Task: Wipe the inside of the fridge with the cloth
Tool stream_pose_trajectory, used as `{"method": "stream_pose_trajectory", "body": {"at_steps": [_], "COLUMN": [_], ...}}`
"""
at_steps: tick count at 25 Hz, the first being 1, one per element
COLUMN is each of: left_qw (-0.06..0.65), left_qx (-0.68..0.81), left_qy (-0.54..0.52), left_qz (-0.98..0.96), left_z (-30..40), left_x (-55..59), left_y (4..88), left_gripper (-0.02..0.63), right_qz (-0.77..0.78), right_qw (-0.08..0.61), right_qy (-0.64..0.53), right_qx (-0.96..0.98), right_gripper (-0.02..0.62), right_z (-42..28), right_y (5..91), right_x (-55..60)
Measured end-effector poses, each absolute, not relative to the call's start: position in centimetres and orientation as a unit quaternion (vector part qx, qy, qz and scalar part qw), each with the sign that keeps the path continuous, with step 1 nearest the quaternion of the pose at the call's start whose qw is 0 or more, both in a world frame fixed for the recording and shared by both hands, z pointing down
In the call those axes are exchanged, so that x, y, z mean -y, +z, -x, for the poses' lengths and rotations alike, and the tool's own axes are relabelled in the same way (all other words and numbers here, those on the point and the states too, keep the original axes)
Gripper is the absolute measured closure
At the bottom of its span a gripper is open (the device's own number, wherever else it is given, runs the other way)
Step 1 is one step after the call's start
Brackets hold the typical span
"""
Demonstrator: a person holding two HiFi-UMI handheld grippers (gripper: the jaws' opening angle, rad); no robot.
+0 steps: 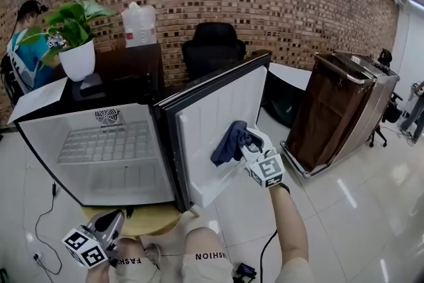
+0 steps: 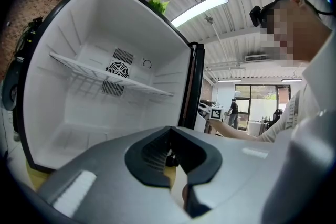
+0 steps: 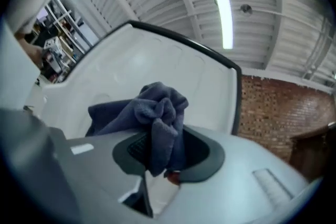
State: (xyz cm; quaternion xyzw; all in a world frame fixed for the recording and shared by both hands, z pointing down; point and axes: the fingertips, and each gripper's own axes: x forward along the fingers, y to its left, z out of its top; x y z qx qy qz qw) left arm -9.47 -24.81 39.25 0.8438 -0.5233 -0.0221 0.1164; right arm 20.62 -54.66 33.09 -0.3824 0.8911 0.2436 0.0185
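**Station.** A small fridge (image 1: 106,179) stands on a low yellow stool (image 1: 142,219). Its door (image 1: 212,109) is swung wide to the person's right, so both the cabinet and the door's white inner liner are exposed. One wire shelf (image 1: 106,142) sits in the cabinet, which otherwise appears empty.

**Right gripper** (image 1: 249,144). The jaws are narrow and clamped on a bunched fold of the dark blue cloth (image 1: 230,142). In the right gripper view the cloth (image 3: 157,113) stands proud of the jaw tips (image 3: 165,152). This is judged deliberate, so that fabric and not hard jaw meets the plastic. The cloth lies against the door liner at about mid-height, above the door's lower rail (image 1: 212,185).

**Left gripper** (image 1: 114,219). The jaws are closed together with nothing between them (image 2: 168,155). It is held low beside the stool, pointing level into the open cabinet, and is judged parked clear of the working arm.

**Progress.** Wiping is in hand on the door liner. The cabinet walls, floor and shelf (image 2: 105,73) have no cloth near them and are judged outstanding.

**Risks.**
- Nothing braces the door, so a firm push may swing it further.
- The cloth is wadded, not spread, so each pass covers a small patch and the rail corners may be missed.
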Motion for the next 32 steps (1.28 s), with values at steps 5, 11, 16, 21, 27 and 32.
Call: {"method": "stream_pose_trajectory", "body": {"at_steps": [5, 11, 16, 21, 27, 32], "left_qw": [0.115, 0.118, 0.122, 0.101, 0.086, 0.096], "left_qx": [0.510, 0.507, 0.499, 0.501, 0.488, 0.486], "left_qy": [-0.020, -0.018, -0.017, -0.003, -0.007, -0.011], "left_qz": [-0.852, -0.854, -0.858, -0.859, -0.869, -0.869], "left_z": [8.1, 7.7, 6.7, 5.8, 3.9, 4.0], "left_x": [24.9, 24.4, 25.3, 27.6, 28.3, 28.0], "left_y": [39.1, 39.1, 38.7, 38.1, 37.1, 37.7], "left_gripper": [0.603, 0.603, 0.603, 0.604, 0.604, 0.604], "right_qz": [0.459, 0.458, 0.334, 0.202, 0.192, 0.274], "right_qw": [-0.094, -0.087, -0.035, -0.066, -0.034, -0.113], "right_qy": [0.216, 0.223, 0.301, 0.342, 0.304, 0.303], "right_qx": [-0.857, -0.856, -0.893, -0.916, -0.932, -0.906], "right_gripper": [0.484, 0.488, 0.488, 0.488, 0.491, 0.495], "right_z": [-22.9, -22.8, -18.3, -10.8, -10.6, -13.4], "right_y": [37.3, 36.1, 31.9, 32.6, 34.2, 36.7], "right_x": [64.5, 61.5, 49.3, 38.3, 41.1, 48.2]}}
